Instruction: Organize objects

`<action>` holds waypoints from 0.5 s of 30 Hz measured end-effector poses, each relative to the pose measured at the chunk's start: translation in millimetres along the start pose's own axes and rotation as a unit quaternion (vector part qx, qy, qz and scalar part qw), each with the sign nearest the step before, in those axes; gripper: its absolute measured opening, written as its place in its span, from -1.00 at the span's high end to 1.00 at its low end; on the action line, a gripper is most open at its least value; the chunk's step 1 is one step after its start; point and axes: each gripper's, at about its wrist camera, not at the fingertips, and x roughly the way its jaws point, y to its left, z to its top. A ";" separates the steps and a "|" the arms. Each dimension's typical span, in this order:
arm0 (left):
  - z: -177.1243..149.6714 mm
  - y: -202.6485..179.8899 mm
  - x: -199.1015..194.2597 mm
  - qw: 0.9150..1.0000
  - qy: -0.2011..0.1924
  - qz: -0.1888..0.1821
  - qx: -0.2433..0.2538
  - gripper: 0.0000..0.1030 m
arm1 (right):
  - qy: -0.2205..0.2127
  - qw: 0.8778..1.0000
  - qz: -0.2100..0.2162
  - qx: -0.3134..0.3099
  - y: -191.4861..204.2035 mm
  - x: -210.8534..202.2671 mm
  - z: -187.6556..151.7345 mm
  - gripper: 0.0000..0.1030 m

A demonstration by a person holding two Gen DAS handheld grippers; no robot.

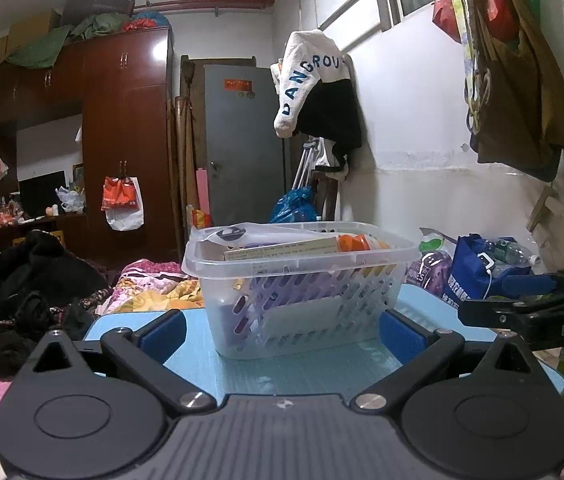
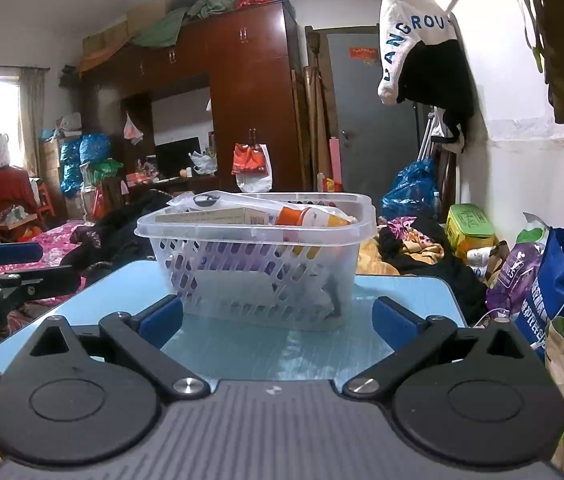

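A clear plastic basket (image 1: 301, 300) (image 2: 258, 276) with slotted walls stands on a small light-blue table (image 1: 282, 372) (image 2: 266, 348). Inside lie a flat long box (image 1: 282, 250) (image 2: 212, 215), an orange-capped bottle (image 1: 355, 243) (image 2: 313, 217), a clear bag with a dark round item (image 1: 230, 234) (image 2: 204, 200) and purple items low down. My left gripper (image 1: 282, 334) is open in front of the basket, nothing between its blue pads. My right gripper (image 2: 278, 320) is open too, just short of the basket. Each gripper shows at the edge of the other's view: right gripper (image 1: 529, 304), left gripper (image 2: 6, 272).
A bed with pink floral bedding (image 1: 150, 288) and dark clothes (image 1: 30, 280) lies beyond the table. Bags (image 2: 541, 280) and a green tin (image 2: 469, 226) crowd the right side by the white wall. A wardrobe (image 1: 122, 140) and grey door (image 1: 242, 144) stand at the back.
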 end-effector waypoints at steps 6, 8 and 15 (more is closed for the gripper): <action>-0.7 -1.4 -0.1 1.000 0.000 -0.002 0.001 -1.00 | 0.000 1.000 0.000 0.002 -1.3 -0.3 0.7 -1.00; -0.8 -1.6 -0.2 1.000 0.001 -0.003 0.001 -1.00 | -0.001 1.000 0.000 0.002 -1.1 -1.0 0.5 -1.00; -1.6 -3.4 -0.4 1.000 0.000 -0.003 0.000 -1.00 | -0.002 1.000 0.000 0.001 -0.3 -1.8 -0.5 -1.00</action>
